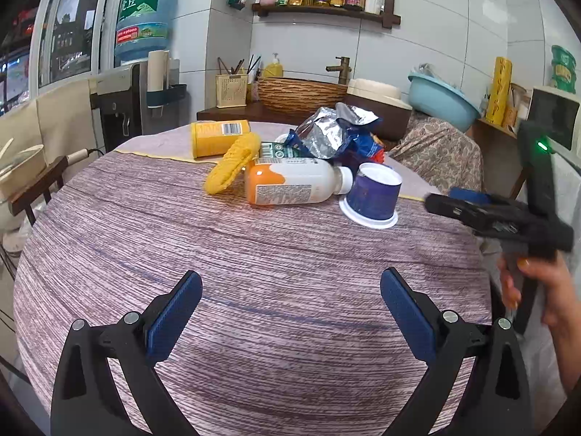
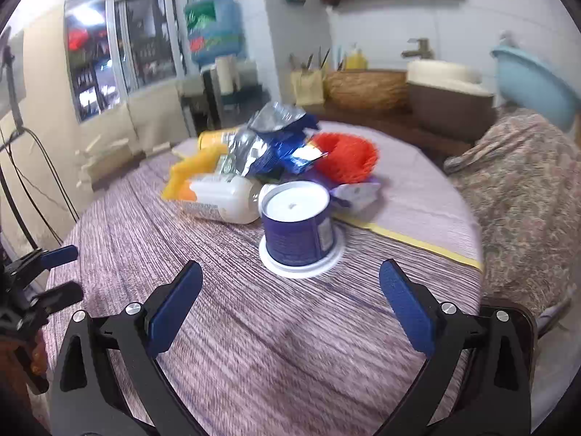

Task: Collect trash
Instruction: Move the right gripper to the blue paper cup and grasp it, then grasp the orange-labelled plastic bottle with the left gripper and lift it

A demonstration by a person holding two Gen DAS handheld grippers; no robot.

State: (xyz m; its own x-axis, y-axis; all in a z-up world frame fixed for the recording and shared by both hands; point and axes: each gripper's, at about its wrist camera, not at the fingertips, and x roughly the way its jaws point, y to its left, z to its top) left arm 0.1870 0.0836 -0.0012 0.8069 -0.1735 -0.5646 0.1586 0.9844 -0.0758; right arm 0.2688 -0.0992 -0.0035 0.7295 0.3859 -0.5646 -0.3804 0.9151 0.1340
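Fingers of both the left gripper (image 1: 291, 312) and right gripper (image 2: 290, 309) stood wide apart, holding nothing. Beyond them on the table (image 1: 254, 290), the overturned blue cup (image 2: 296, 225), white bottle (image 1: 294, 181), foil bag (image 1: 334, 130) and yellow can (image 1: 218, 138) lay uncollected, so seemingly all remained.

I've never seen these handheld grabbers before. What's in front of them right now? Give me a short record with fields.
Surface: round table under a striped purplish cloth
Nearest trash: blue cup, upside down on its white rim
Beside it: white and orange bottle, lying on its side
Behind: crumpled foil bag; yellow can lying down
Left gripper: open, holding nothing
Right gripper: open, holding nothing, facing the cup
Picked up: nothing yet
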